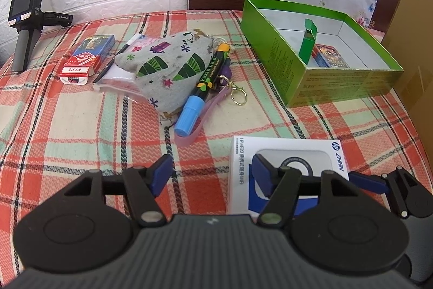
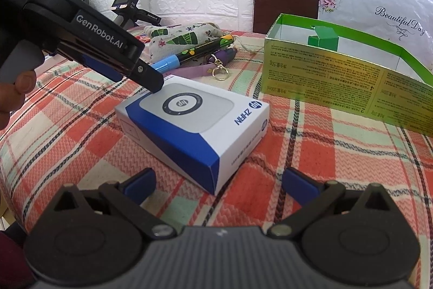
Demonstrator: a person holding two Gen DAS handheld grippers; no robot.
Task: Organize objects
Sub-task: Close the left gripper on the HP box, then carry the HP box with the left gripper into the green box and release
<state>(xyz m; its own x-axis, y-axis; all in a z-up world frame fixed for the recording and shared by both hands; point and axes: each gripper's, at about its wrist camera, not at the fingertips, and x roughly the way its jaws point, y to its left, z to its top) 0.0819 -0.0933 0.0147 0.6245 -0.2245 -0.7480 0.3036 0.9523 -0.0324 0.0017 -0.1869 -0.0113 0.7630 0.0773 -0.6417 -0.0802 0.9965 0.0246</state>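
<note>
Both tongs stand spread, pinching nothing. The left gripper [image 1: 212, 171] hangs at the white and blue box [image 2: 194, 132], one finger tip over its far corner. The right gripper [image 2: 219, 180] sits at 6 o'clock from it. The green box [image 2: 349, 83] lies open at 2 o'clock. A risk, I judge: closing on one corner could tip the box across the soft plaid cloth [image 2: 311, 153] and knock the marker [image 2: 189, 56] at 12 o'clock.

Left gripper [image 1: 212, 169] jaws gape above plaid cloth [image 1: 81, 126], beside white box [image 1: 286, 151].
</note>
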